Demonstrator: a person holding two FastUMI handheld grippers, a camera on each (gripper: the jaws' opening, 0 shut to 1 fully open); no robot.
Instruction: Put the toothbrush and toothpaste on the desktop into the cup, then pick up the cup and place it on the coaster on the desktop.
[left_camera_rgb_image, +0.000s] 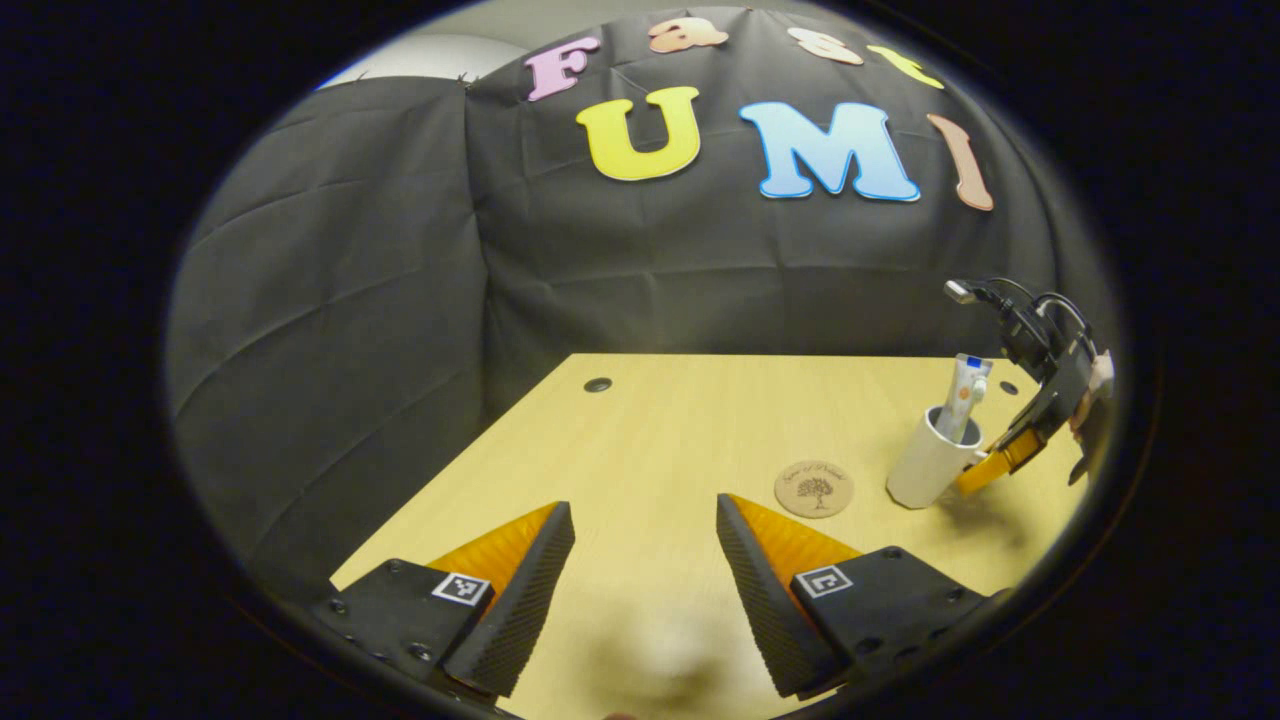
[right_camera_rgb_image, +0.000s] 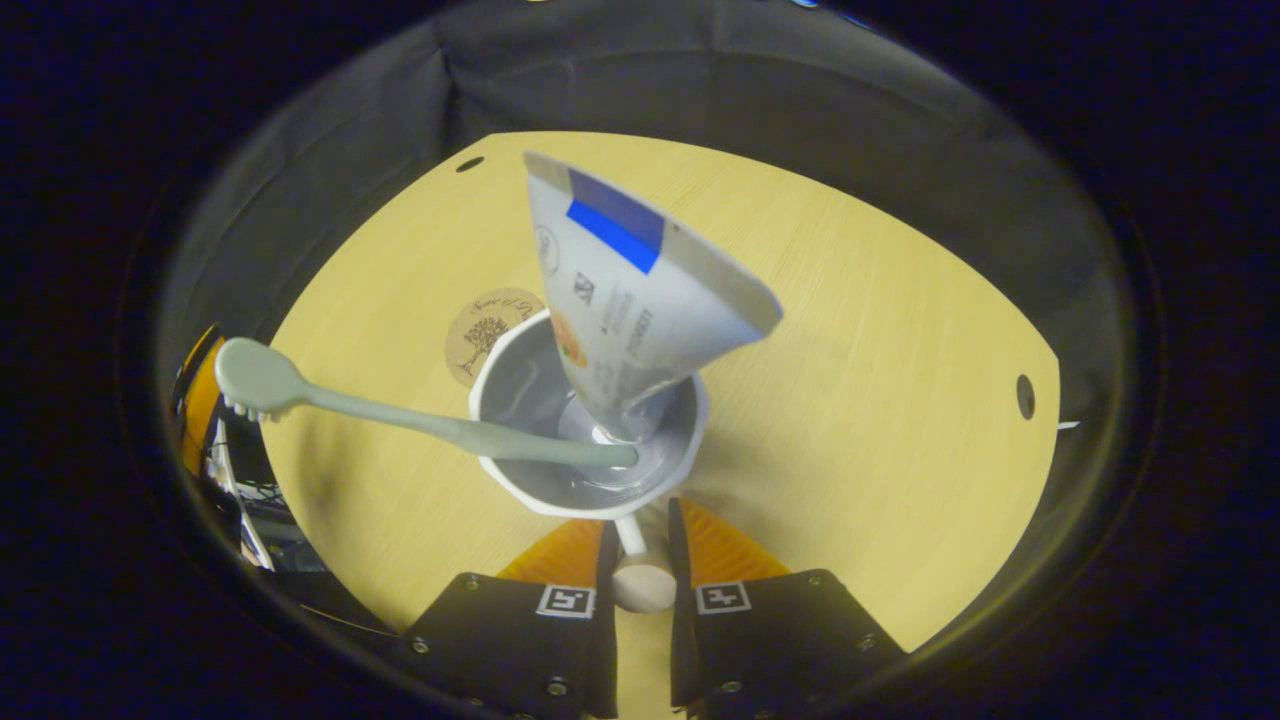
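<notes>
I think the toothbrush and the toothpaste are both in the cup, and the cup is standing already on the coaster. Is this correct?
Not quite. The toothbrush and toothpaste are in the cup, but the left gripper view shows the cup on the bare desktop beside the coaster, not on it.

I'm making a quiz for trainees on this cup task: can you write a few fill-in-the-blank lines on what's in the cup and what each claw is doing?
1. The toothbrush and toothpaste both stand inside the ____.
2. The right claw is closed on the cup's ____.
3. The coaster lies on the desk with ____ on it.
4. The left claw is ____ and holds nothing.

Missing words: cup; handle; nothing; open
</notes>
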